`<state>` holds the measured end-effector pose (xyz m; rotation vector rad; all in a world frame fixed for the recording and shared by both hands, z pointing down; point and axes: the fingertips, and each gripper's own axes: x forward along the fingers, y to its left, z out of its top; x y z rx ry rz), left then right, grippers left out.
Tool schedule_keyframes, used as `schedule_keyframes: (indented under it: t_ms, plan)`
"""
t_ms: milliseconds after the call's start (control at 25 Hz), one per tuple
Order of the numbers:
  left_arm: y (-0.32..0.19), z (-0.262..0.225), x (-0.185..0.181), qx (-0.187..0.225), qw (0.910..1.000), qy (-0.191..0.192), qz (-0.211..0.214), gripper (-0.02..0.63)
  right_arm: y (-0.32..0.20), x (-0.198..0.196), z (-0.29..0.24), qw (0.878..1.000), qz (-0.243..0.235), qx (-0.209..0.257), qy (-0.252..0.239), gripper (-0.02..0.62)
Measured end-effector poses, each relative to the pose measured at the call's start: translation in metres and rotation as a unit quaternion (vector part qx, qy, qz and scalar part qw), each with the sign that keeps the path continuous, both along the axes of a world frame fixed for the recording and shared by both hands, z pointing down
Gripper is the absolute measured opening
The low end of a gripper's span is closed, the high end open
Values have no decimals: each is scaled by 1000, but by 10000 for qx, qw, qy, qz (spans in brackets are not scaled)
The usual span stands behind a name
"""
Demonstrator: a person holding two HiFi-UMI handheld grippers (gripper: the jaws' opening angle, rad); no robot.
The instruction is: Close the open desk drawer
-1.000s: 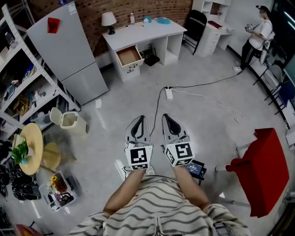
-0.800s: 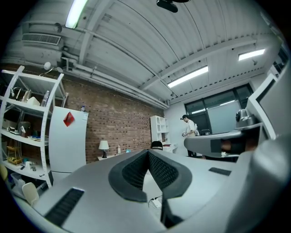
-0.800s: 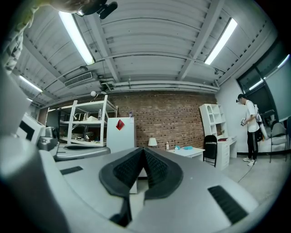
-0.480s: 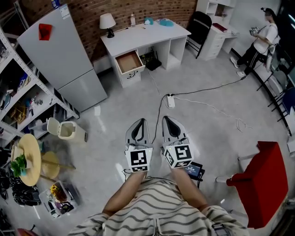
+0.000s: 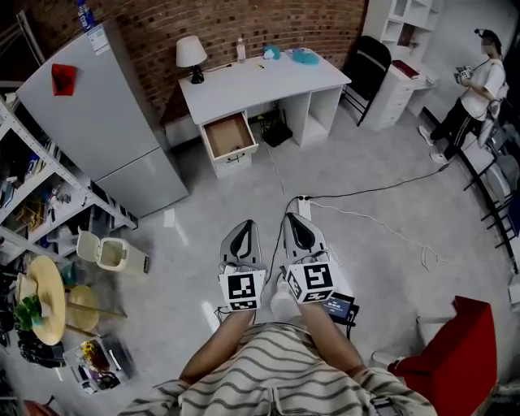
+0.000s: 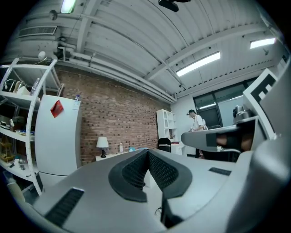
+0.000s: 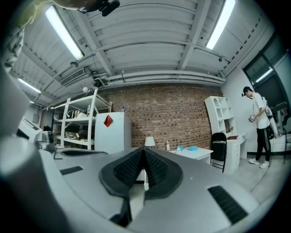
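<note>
The left gripper [image 5: 249,223] and the right gripper [image 5: 291,217] are held side by side in front of the person's striped shirt [image 5: 280,370], over bare grey floor [image 5: 195,211], both pointing towards the white desk [image 5: 276,77] by the brick wall [image 5: 244,20]. Each gripper's own view shows its ribbed jaws pressed together with nothing between them: so for the left gripper [image 6: 148,152] and for the right gripper [image 7: 142,150].

The open drawer [image 5: 228,136] is under the left end of the desk, pulled out towards the person so that its brown inside shows. It is well apart from both grippers.

On the desk a table lamp [image 5: 192,55] stands at the back left corner, a bottle [image 5: 240,49] near the back edge, and teal items [image 5: 299,55] towards the back right corner. A grey fridge [image 5: 89,122] stands left of the desk and a black chair [image 5: 367,65] to its right. A power strip [image 5: 305,207] lies on the floor just beyond the right gripper, its cable running right. A person [image 5: 475,85] stands at the far right.
</note>
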<state>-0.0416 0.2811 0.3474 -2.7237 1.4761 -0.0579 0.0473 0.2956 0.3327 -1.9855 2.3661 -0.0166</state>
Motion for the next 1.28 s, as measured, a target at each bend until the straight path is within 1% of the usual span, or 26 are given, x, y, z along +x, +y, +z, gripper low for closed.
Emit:
schedule_keyframes:
  t_ms: [120, 240, 400, 600, 720, 880, 1040, 1280]
  plan:
    - [-50, -10, 36, 50, 10000, 39, -77, 6, -54, 31, -6, 9999, -156, -18, 21, 11]
    - [-99, -20, 66, 85, 9997, 32, -245, 6, -100, 58, -15, 9994, -335, 22, 92, 11]
    - [-140, -21, 82, 4, 9989, -69, -473, 6, -139, 79, -15, 9986, -524, -4, 6, 11]
    - [-163, -4, 81, -219, 9968, -323, -693, 6, -173, 80, 2, 9971, -727, -169, -151, 11]
    - [-177, 6, 76, -342, 9953, -360, -836, 6, -191, 81, 4, 9963, -825, -175, -169, 11]
    - [-204, 11, 73, -409, 9947, -313, -893, 6, -219, 79, 12, 9956, -862, -283, -220, 11]
    - [-239, 24, 69, -506, 9943, -236, -909, 6, -254, 69, 26, 9944, -954, -403, -187, 11]
    - [-320, 30, 52, -551, 9941, -17, -937, 6, -332, 53, 30, 9943, -971, -444, 68, 11]
